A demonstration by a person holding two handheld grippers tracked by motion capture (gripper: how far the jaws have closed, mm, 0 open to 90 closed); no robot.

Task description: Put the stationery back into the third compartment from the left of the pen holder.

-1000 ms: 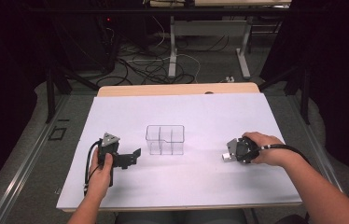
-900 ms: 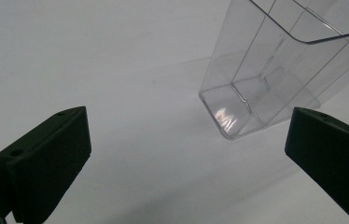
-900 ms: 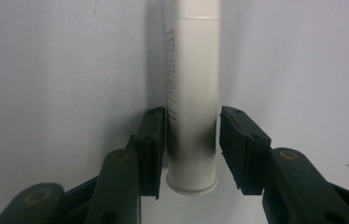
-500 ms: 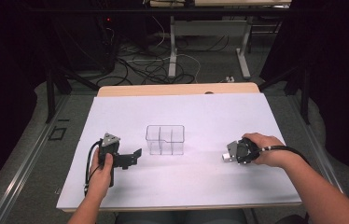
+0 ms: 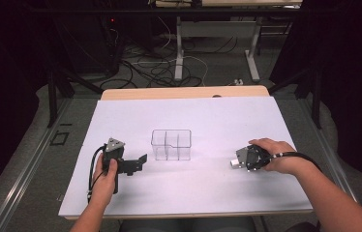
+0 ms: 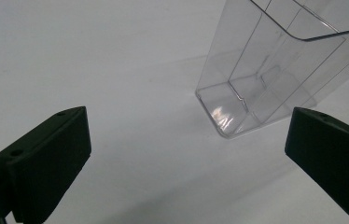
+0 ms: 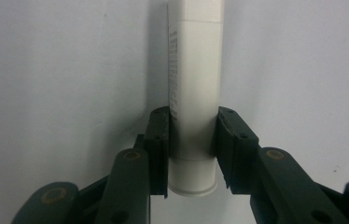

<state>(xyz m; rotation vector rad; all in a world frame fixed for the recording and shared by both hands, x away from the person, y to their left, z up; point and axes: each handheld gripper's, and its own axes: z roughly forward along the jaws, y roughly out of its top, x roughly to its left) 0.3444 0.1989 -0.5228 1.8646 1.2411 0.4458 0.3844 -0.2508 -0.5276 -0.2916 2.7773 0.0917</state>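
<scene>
Right gripper [image 7: 192, 149] clamped on a white tube [image 7: 194, 93] low over the white table sheet [image 5: 208, 121] — likely for dropping into the clear divided bin [image 5: 171, 144] mid-table. Left gripper [image 6: 186, 154] spread wide, empty — just beside that bin, seemingly to steady it.

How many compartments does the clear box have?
3. The clear box on the white sheet has a large compartment on its left end and two smaller ones beside it, one nearer the person, one farther. All look empty.
</scene>
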